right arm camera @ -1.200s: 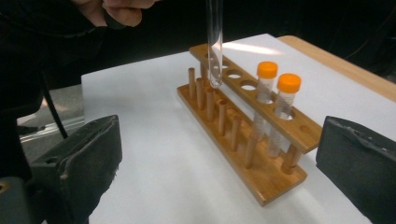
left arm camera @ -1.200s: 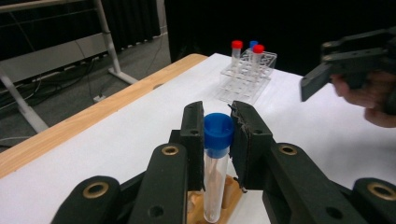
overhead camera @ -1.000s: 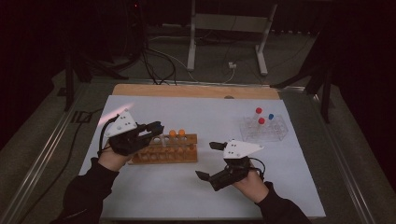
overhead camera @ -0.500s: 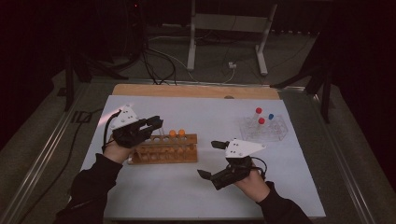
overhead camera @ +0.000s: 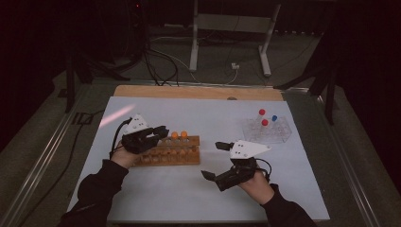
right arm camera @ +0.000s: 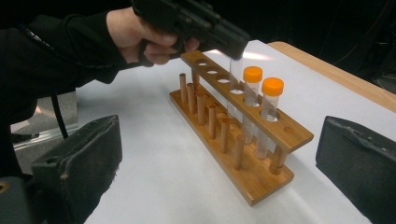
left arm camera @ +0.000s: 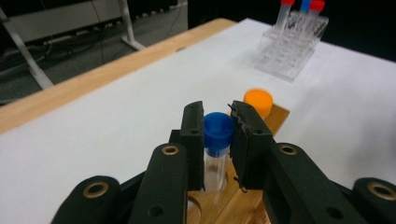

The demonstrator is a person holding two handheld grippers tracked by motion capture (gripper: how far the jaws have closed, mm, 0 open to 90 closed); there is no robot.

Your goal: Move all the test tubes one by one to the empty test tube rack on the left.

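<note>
From my high view I can't see the blue-capped tube (left arm camera: pixel 217 140): the left gripper (overhead camera: pixel 158 135) covers it. In the left gripper view the jaws hide both sides of that tube, and its lower end is lost among the jaws and the wooden rack (left arm camera: pixel 233 205), so I can't tell how deep it sits. The orange cap (left arm camera: pixel 258 102) behind is blurred. In the right gripper view the left gripper hides the tube's cap, and the picture's edges cut off both near jaws.

I'm working in what looks like a lab: a wooden test-tube rack (overhead camera: pixel 168 151) and a clear plastic rack (overhead camera: pixel 267 131) of capped tubes on a white-covered table (overhead camera: pixel 213 116), cables (overhead camera: pixel 156 66) trailing across the dark floor.
</note>
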